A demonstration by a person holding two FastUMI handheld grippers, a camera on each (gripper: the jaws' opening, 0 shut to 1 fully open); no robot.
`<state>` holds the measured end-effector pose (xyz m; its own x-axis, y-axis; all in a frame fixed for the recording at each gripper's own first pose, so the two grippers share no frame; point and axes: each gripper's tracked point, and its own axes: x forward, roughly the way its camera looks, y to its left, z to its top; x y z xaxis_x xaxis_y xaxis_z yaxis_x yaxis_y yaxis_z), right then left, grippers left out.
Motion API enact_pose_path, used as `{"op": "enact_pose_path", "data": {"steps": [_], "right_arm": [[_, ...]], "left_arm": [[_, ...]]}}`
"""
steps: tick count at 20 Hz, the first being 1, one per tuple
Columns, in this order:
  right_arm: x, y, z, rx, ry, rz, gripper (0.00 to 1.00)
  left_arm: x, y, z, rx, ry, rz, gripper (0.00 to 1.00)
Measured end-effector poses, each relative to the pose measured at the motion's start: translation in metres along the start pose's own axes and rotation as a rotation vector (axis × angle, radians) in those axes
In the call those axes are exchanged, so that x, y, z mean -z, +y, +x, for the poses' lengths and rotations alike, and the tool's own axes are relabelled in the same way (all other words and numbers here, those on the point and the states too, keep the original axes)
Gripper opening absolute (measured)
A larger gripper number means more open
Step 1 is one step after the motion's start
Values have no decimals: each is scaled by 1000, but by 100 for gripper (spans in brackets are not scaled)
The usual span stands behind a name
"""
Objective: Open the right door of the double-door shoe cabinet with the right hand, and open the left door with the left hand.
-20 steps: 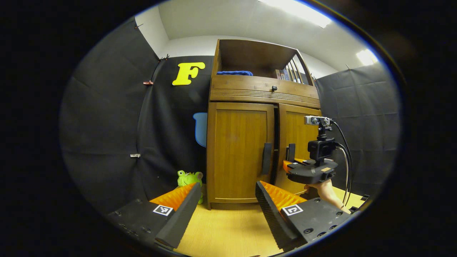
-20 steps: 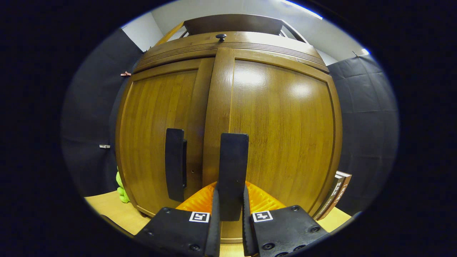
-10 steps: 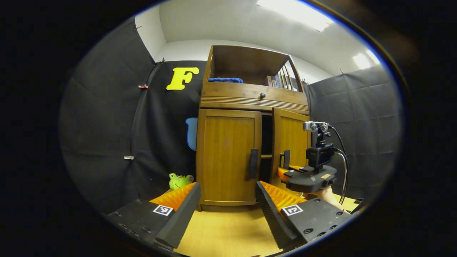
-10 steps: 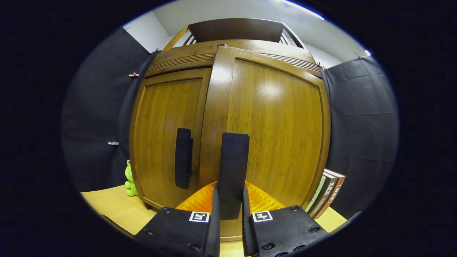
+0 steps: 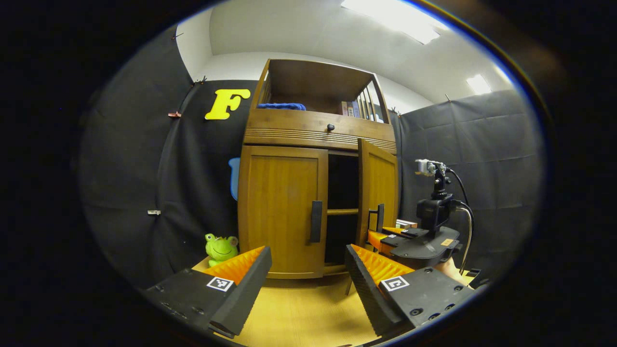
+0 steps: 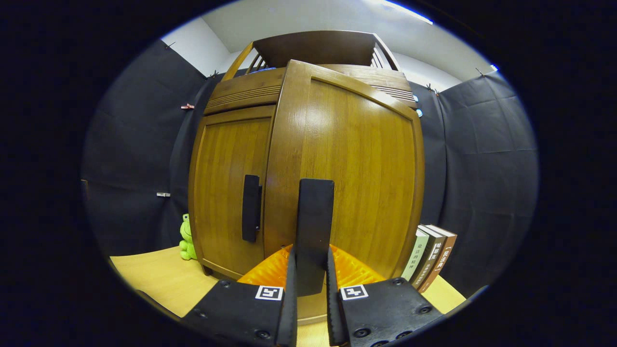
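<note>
The wooden shoe cabinet (image 5: 308, 130) stands ahead on a pale wood surface. In the left gripper view its left door (image 5: 279, 212) is closed, with a dark upright handle (image 5: 316, 221). The right door (image 5: 378, 188) stands swung outward, showing a dark interior with a shelf. My left gripper (image 5: 307, 251) is open, well short of the cabinet, holding nothing. In the right gripper view my right gripper (image 6: 311, 272) is shut on the right door's handle (image 6: 314, 221), with the right door (image 6: 361, 164) angled out in front of the left door (image 6: 231, 173). The right gripper (image 5: 381, 236) also appears at that handle in the left gripper view.
A green frog toy (image 5: 221, 246) sits at the cabinet's left foot. Several books (image 6: 430, 255) lean against its right side. A blue cloth (image 5: 281, 106) and more books lie on the open top shelf. A drawer with a small knob (image 5: 330, 127) runs above the doors.
The right door has swung from closed to well open, pulled by the right gripper on its handle. The cabinet has drifted left in the left gripper view; the left gripper stays open.
</note>
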<state>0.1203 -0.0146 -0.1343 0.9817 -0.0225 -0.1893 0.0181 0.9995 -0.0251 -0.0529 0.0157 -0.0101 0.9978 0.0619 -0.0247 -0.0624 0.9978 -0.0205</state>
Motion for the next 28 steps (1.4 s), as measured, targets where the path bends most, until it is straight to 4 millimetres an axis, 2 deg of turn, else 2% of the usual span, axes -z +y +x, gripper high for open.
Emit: {"op": "enact_pose_path", "data": {"steps": [9,10,12,14,15,16,18,22,24,25,27,28], "right_arm": [[-4,-40,-48,5,8,20,28],[-4,-46,-54,11,10,21,24],[-5,-58,-63,28,14,22,24],[-4,-72,-73,49,20,14,23],[-1,-80,-77,59,27,7,28],[2,-87,-81,70,32,4,28],[2,-103,-87,93,35,7,23],[1,-136,-102,158,26,30,23],[-2,-158,-113,218,25,26,29],[1,-170,-116,243,26,27,17],[0,-193,-127,296,21,33,16],[-1,-203,-132,312,22,40,10]], "left_arm": [[3,-37,16,96,-6,-20,95],[3,-42,19,108,-6,-20,95],[3,-54,27,135,-5,-23,95],[5,-66,34,162,-4,-30,95],[6,-72,38,176,-3,-35,95],[8,-78,40,190,0,-39,95],[12,-89,43,215,7,-41,95],[17,-105,52,245,15,-37,95],[18,-111,57,257,15,-41,95],[18,-114,60,262,15,-44,95],[20,-117,68,264,16,-45,93],[20,-116,73,259,16,-43,93]]}}
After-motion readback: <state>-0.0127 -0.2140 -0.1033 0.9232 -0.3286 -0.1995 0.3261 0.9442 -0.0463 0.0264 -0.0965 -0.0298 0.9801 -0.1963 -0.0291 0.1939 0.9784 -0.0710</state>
